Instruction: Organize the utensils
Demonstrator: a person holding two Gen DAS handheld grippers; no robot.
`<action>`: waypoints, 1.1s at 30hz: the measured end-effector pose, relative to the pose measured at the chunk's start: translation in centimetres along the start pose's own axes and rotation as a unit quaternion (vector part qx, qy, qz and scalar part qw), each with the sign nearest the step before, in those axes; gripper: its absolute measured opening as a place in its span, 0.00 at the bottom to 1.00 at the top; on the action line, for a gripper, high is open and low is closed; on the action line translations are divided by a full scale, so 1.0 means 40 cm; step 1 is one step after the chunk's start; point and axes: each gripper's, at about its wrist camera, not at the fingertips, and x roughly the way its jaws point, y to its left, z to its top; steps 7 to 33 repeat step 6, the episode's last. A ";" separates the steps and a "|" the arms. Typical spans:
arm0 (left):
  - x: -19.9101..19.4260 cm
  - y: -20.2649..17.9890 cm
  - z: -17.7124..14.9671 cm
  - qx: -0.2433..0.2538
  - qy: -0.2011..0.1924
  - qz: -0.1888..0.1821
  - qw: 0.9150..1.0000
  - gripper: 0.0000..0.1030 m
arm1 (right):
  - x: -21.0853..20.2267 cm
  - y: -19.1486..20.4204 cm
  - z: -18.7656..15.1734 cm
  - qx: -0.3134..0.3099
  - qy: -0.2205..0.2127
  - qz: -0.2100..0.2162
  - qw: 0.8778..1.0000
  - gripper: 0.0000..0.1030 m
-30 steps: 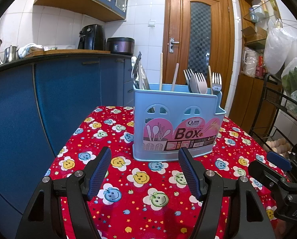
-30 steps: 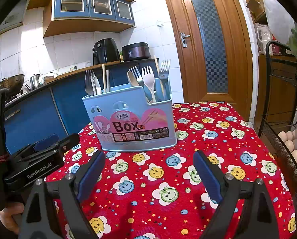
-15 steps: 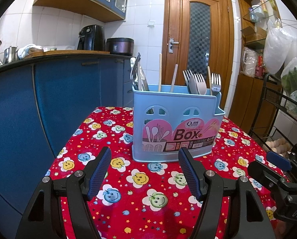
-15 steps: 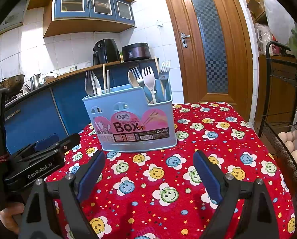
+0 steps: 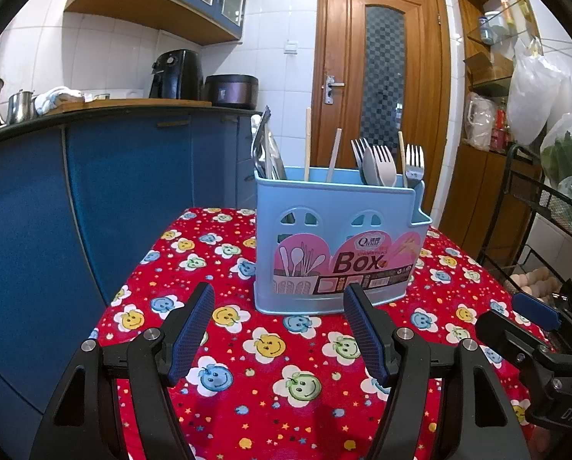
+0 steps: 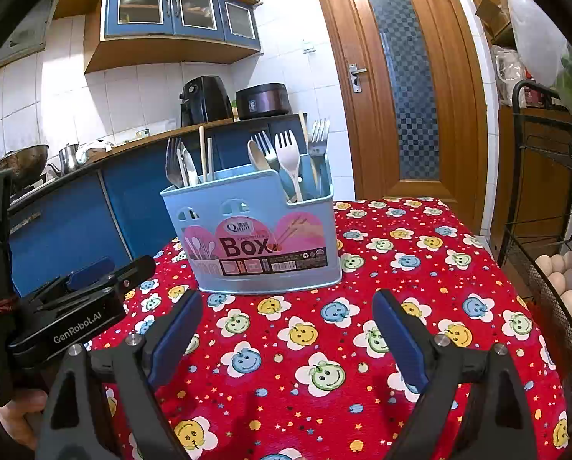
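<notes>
The light-blue utensil box (image 5: 339, 245) stands upright near the middle of the surface (image 5: 270, 391), on its red smiley-flower cloth, forks (image 6: 290, 153), a spoon (image 6: 256, 155) and chopsticks (image 6: 202, 153) standing in it. Left claw (image 5: 278, 303) and right claw (image 6: 287, 308) hover just short of it, both spread and empty, nothing between them and the box. A wire rack of eggs (image 6: 566, 287) flanks the surface's right edge

Left gripper (image 5: 278, 299) and right gripper (image 6: 286, 306) hover side by side (jaws apart, empty).
</notes>
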 end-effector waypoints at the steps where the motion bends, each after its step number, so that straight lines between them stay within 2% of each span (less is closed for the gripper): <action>1: 0.000 0.000 0.002 0.000 0.000 0.000 1.000 0.69 | 0.001 0.002 0.001 -0.001 0.000 0.000 1.000 0.89; 33: -0.001 -0.001 0.001 0.003 0.002 -0.002 1.000 0.69 | 0.000 0.003 0.002 0.000 0.000 0.000 1.000 0.89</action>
